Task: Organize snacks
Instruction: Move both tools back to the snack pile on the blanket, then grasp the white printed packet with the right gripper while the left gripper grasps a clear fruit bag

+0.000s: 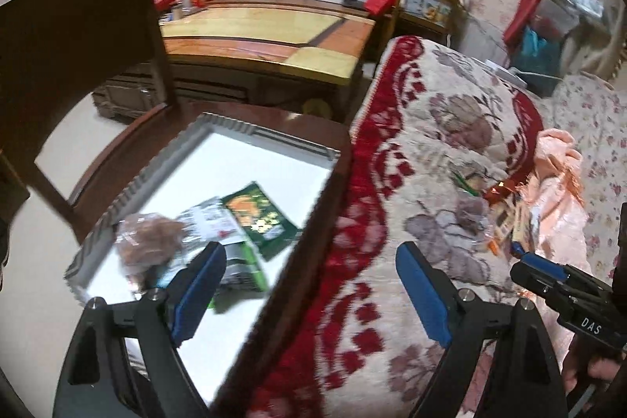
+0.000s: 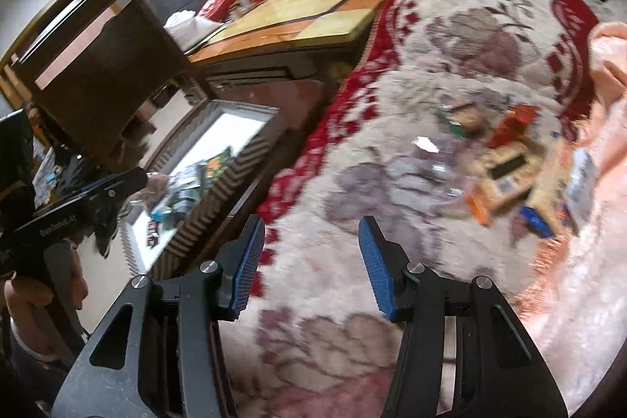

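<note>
A white tray (image 1: 274,159) with ribbed grey walls sits on a dark wooden chair. In it lie a green packet (image 1: 260,214), a clear bag of brown snacks (image 1: 151,237) and a grey-white packet (image 1: 207,218). My left gripper (image 1: 309,253) is open and empty, straddling the tray's right edge and the blanket. A pile of snack packets (image 2: 513,179) lies on the flowered blanket (image 2: 431,46); the pile also shows in the left wrist view (image 1: 497,214). My right gripper (image 2: 311,226) is open and empty above the blanket, left of and nearer than the pile. The tray also shows in the right wrist view (image 2: 243,151).
A dark chair back (image 1: 78,26) rises left of the tray. A low wooden table (image 1: 274,30) stands behind. A pink cloth (image 2: 603,73) lies right of the pile. The right gripper's body (image 1: 564,285) shows at the right edge of the left wrist view.
</note>
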Motion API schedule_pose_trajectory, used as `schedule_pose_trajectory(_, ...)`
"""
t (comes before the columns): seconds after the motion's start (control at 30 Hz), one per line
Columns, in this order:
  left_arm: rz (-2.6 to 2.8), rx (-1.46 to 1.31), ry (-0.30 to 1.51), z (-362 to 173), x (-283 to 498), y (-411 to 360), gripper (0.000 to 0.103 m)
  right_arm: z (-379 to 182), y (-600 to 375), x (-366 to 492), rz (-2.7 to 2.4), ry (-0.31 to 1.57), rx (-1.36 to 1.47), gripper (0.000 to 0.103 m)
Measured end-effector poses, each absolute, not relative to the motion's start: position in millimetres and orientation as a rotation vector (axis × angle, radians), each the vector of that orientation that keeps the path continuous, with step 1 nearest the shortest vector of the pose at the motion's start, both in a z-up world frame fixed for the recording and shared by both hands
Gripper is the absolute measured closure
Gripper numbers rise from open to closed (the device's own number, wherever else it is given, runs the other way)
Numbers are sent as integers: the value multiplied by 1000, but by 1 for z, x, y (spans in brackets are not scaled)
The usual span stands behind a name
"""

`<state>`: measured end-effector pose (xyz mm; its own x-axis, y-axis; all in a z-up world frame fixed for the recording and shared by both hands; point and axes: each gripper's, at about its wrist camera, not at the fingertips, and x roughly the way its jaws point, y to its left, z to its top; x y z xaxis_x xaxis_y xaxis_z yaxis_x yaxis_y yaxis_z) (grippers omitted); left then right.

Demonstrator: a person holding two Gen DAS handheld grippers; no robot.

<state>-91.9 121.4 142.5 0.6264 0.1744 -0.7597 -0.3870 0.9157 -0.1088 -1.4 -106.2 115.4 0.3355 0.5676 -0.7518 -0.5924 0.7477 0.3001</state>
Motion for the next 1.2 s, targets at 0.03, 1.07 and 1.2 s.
schedule_pose_trajectory(0.03, 324, -276, 841, 141, -90, 119, 13, 115, -114, 1, 741, 966, -26, 53)
schedule_pose_trajectory(1.07, -62, -323, 1031, 89, 66, -9, 10, 67, -221, 56, 549, 1039, 128, 43)
schedule_pose_trajectory(1.2, -67, -326, 1074, 73, 90, -25, 10, 67, -225, 60, 540, 1029, 145, 43)
